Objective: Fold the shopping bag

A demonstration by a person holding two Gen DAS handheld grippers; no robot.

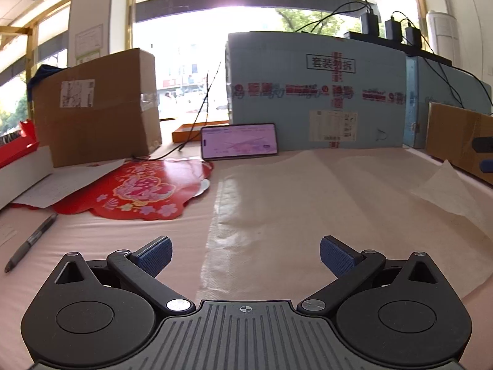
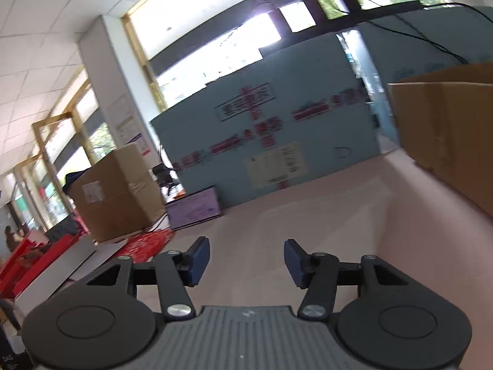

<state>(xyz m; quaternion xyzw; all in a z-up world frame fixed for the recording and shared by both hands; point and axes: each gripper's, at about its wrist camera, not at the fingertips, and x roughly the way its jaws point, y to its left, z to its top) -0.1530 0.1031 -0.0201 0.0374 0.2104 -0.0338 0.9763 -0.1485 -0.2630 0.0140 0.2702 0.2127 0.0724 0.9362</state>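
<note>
Lying flat ahead of left gripper (image 1: 246,256), translucent bag (image 1: 308,203) runs lengthwise away; jaws spread, empty. Right gripper (image 2: 246,262) raised, tilted, also spread, farther off.

Both grippers were just hanging there with nothing in them. The left gripper (image 1: 246,254) was held pretty level, jaws spread wide, its blue textured pads (image 1: 337,258) angled outward and clamping nothing. The right gripper (image 2: 246,260) was rolled over to one side, so its whole view looked tilted, and its jaws were parted too, though a bit less than the left's, pads (image 2: 198,260) facing each other across a bare gap.
</note>
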